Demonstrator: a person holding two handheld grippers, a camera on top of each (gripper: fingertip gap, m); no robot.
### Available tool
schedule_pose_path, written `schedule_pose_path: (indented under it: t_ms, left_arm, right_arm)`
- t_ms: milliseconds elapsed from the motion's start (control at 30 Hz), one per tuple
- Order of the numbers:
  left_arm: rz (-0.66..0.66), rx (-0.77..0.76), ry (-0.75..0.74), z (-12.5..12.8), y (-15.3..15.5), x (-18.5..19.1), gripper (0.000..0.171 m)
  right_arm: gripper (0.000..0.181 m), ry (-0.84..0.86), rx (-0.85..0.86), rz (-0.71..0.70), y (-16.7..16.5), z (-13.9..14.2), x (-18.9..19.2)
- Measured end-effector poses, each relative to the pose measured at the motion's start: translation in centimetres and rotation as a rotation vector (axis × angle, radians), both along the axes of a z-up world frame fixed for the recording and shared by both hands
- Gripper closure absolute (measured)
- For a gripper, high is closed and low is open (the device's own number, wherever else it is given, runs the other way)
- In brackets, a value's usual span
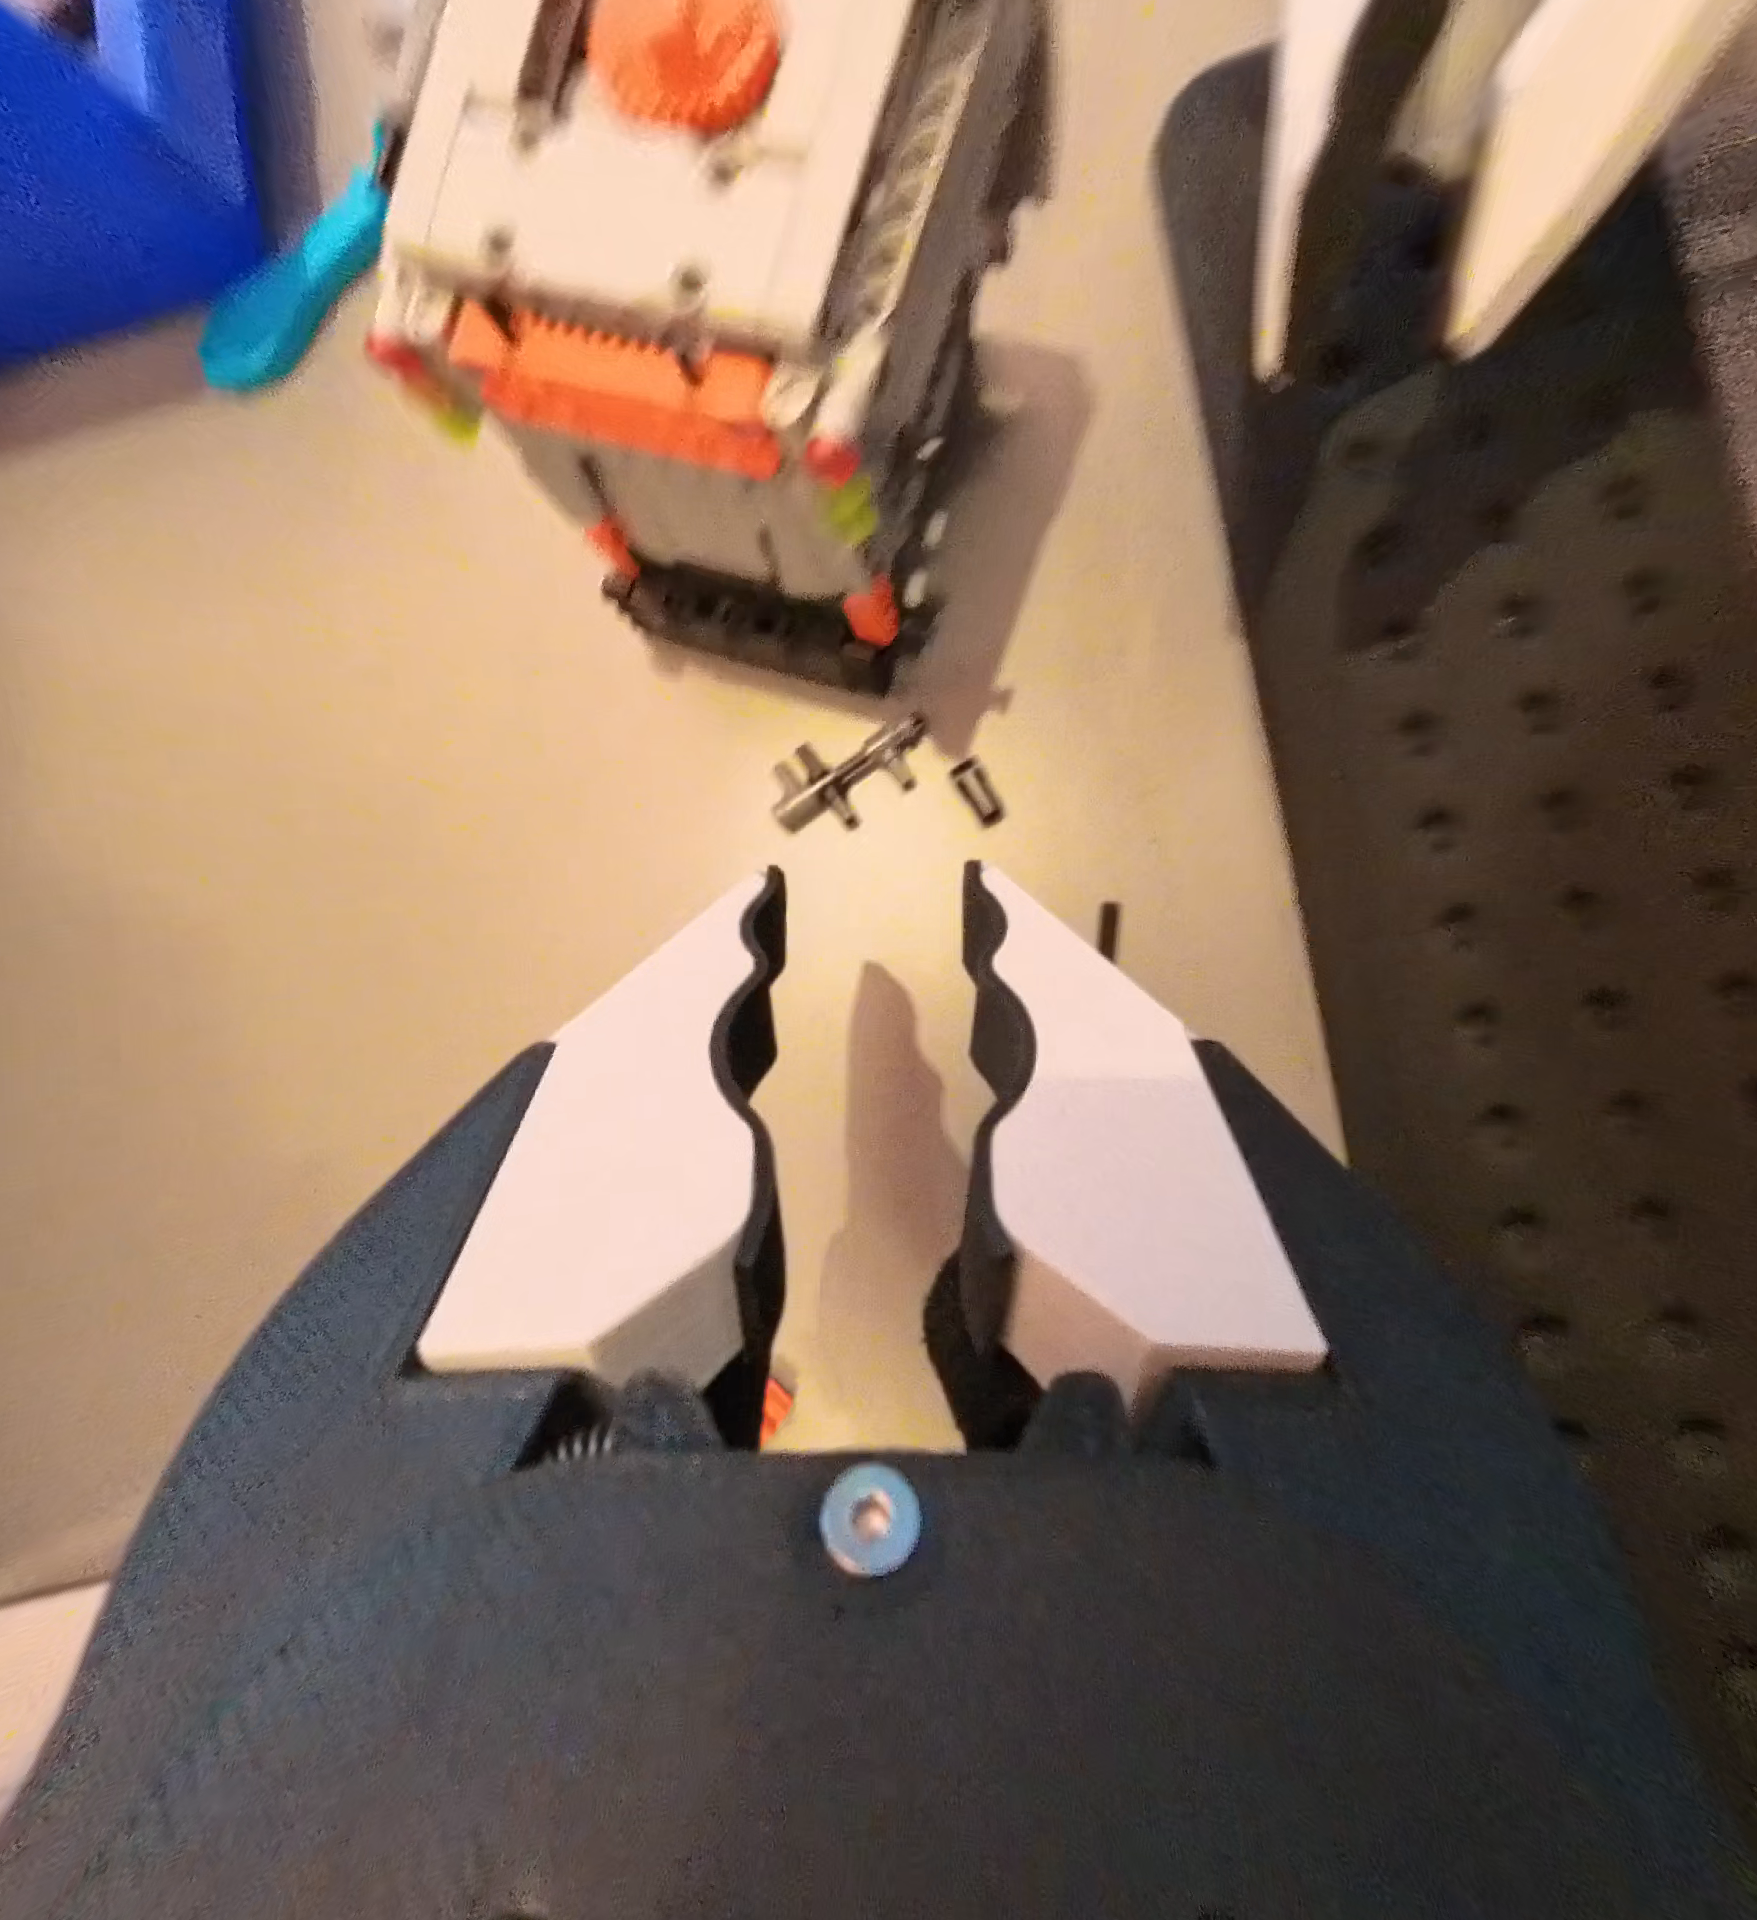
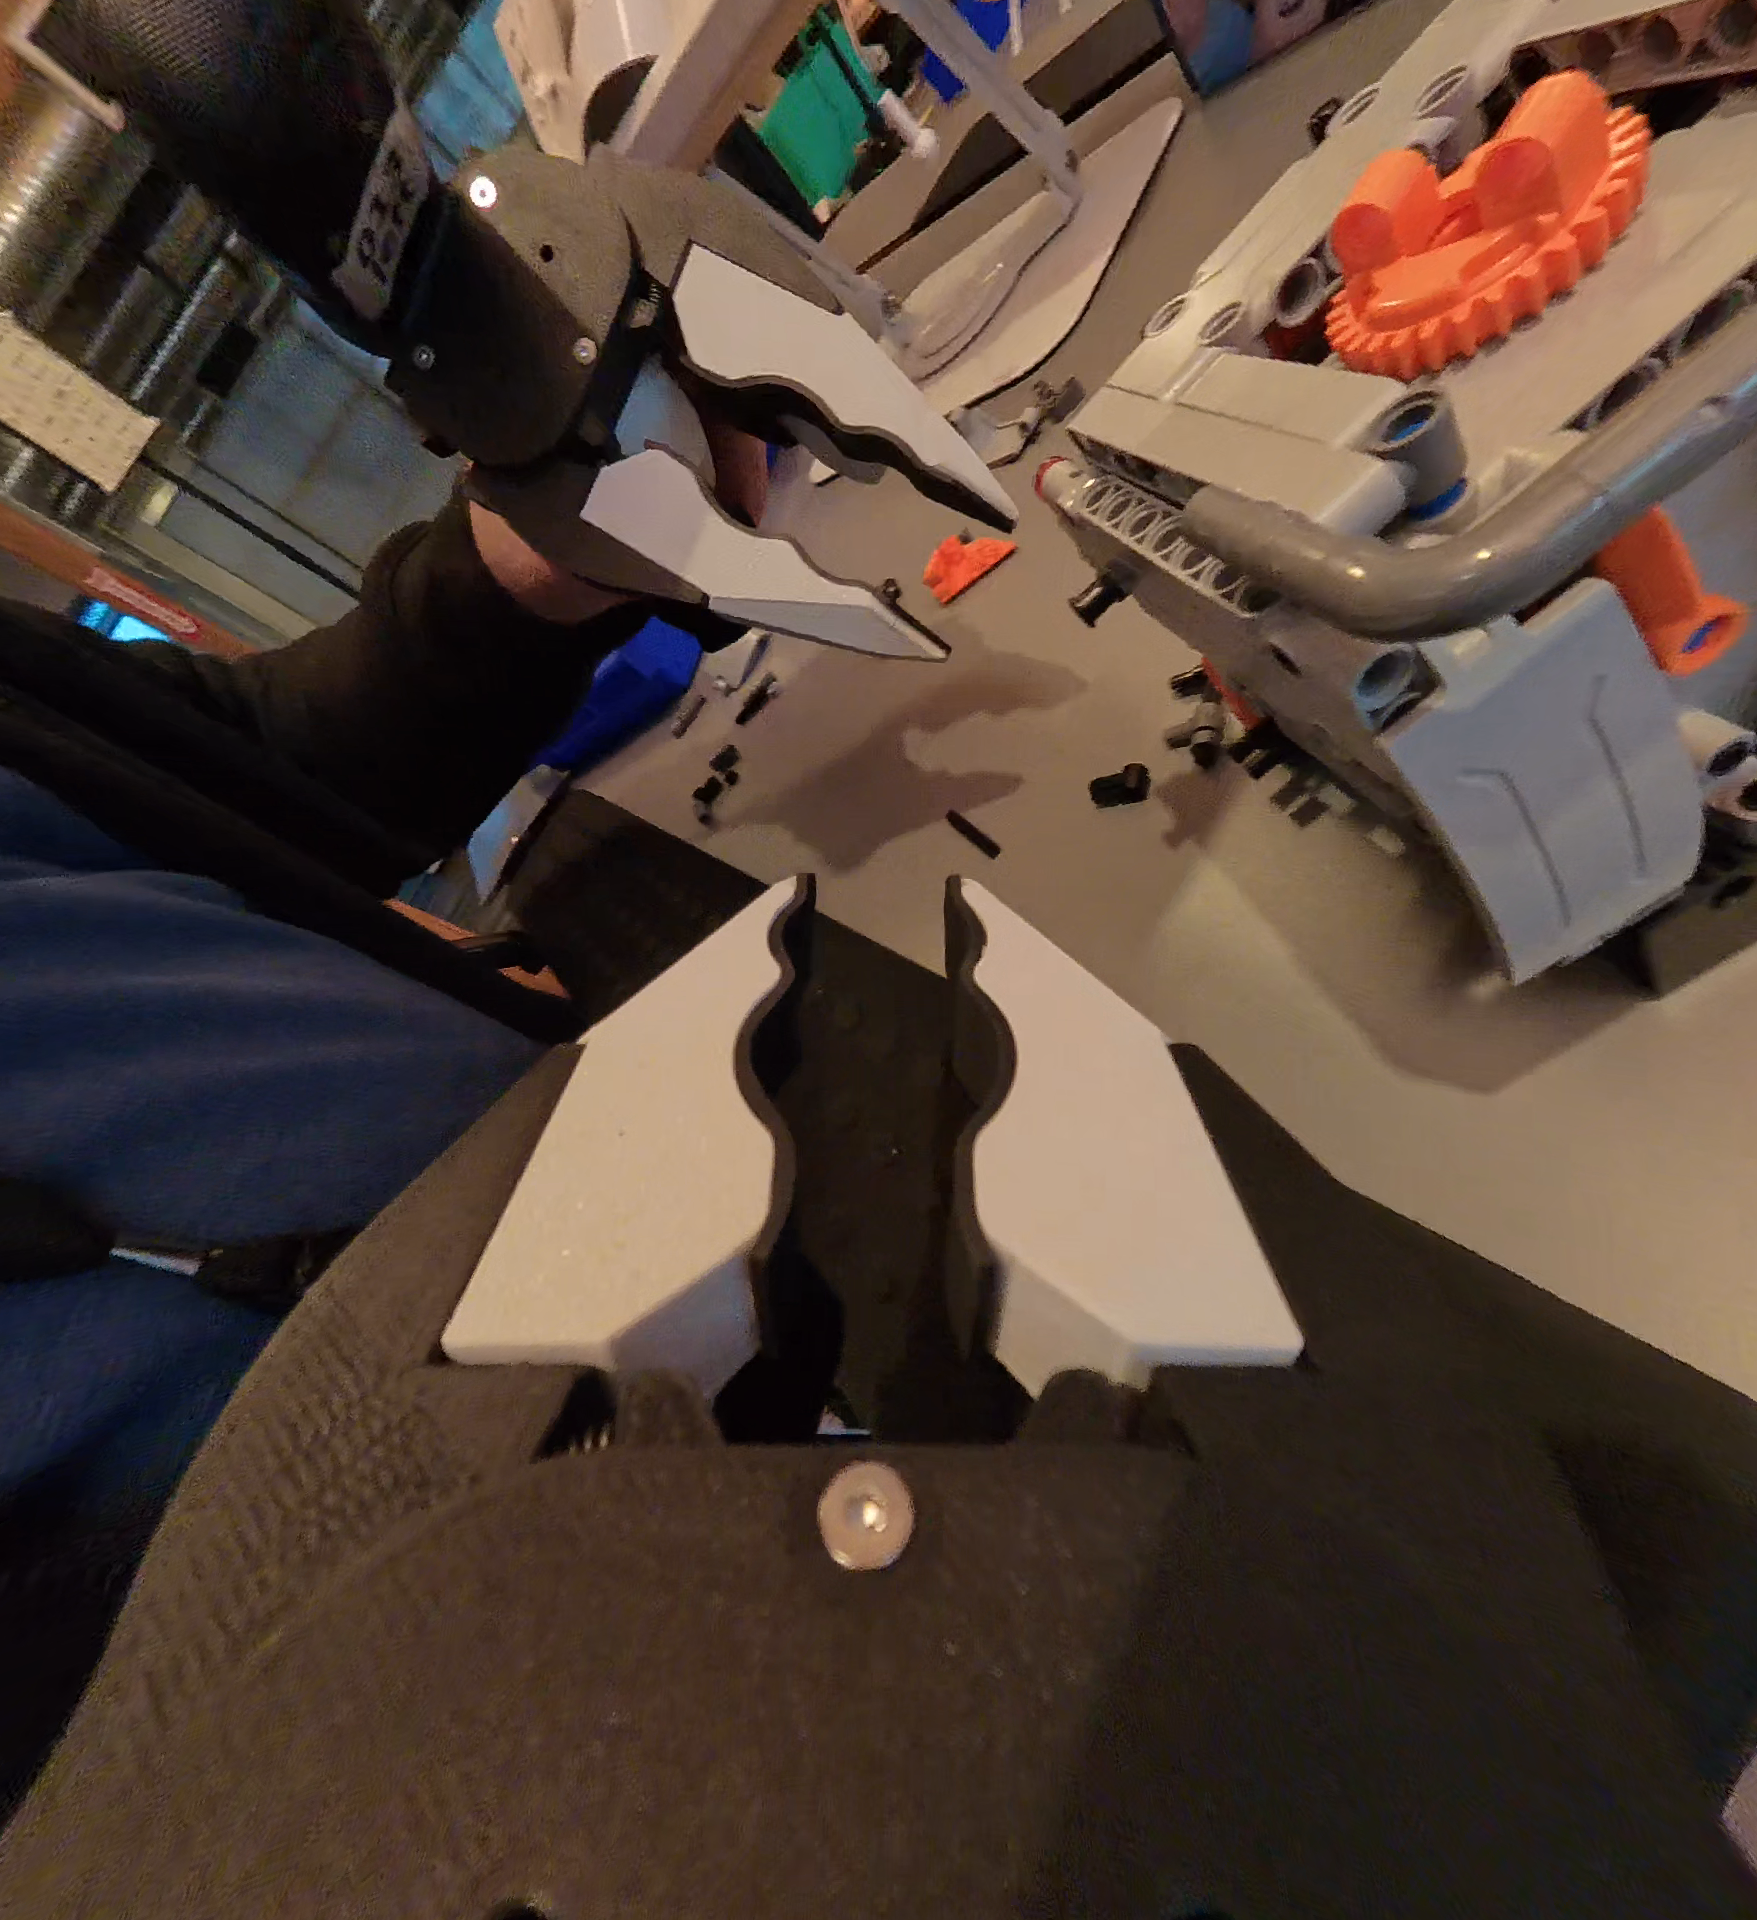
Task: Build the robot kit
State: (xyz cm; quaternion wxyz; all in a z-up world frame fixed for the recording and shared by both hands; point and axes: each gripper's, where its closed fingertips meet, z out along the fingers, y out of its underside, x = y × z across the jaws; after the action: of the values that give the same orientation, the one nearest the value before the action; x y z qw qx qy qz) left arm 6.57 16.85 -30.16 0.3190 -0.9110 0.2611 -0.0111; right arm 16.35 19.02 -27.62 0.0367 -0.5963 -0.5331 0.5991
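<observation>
While both grippers are being held over the grey table (image 2: pixel 1373 1195), nothing is being gripped by either.

The left gripper (image 1: pixel 872 871) is being kept with jaws narrowly parted, empty; a small metal axle piece (image 1: pixel 843 781) is being shown just beyond its tips at 12 o'clock, with the grey-and-orange brick model (image 1: pixel 687 343) farther at 11; the right gripper (image 2: pixel 879 896) is being held narrowly parted, empty, over a black perforated mat (image 2: pixel 625 894); a black pin (image 2: pixel 973 834) is lying just past it at 1 o'clock.

1. I see a grey brick-built vehicle (image 1: pixel 687 343) with an orange gear (image 2: pixel 1487 239) on top.
2. Small grey pins (image 1: pixel 843 774) lie on my pale table (image 1: pixel 230 831).
3. A blue bin (image 1: pixel 53 177) sits far left.
</observation>
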Motion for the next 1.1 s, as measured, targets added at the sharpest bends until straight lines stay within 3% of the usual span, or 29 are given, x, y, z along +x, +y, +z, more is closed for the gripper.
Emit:
schedule_pose_path:
  t_ms: [100,167,367,467,600,767,900,1100]
  left_arm:
    - [0.093,-0.033,-0.104,-1.4,1.0,-1.2,0.144]
    - [0.086,-0.041,-0.084,-2.5,1.8,-1.5,0.143]
    - [-0.071,-0.095,0.015,-4.7,3.7,-1.2,0.145]
    - [-0.147,-0.149,0.001,-5.6,3.8,-0.4,0.150]
    - [-0.143,-0.133,-0.054,-5.7,3.8,0.1,0.156]
    - [-0.085,-0.066,-0.116,-4.9,3.0,0.9,0.157]
    - [-0.036,0.011,-0.268,-2.2,2.3,2.9,0.157]
    - [-0.016,0.080,-0.318,1.3,1.9,5.0,0.157]
  right_arm:
    - [0.159,-0.037,0.071,-0.016,0.1,-1.3,-0.4]
    - [0.160,-0.048,0.138,-0.028,0.2,-1.8,-0.8]
    - [0.162,-0.046,0.169,-0.011,-0.5,-2.2,-1.4]
    - [0.163,-0.035,0.173,-0.014,-0.6,-2.1,-1.5]
    - [0.164,-0.042,0.205,-0.035,0.3,-2.3,-1.4]
    - [0.162,-0.045,0.313,-0.050,0.7,-2.6,-1.7]
    - [0.162,0.010,0.472,-0.067,0.4,-2.0,-2.7]
    - [0.168,0.074,0.606,-0.046,-0.7,-1.0,-3.7]
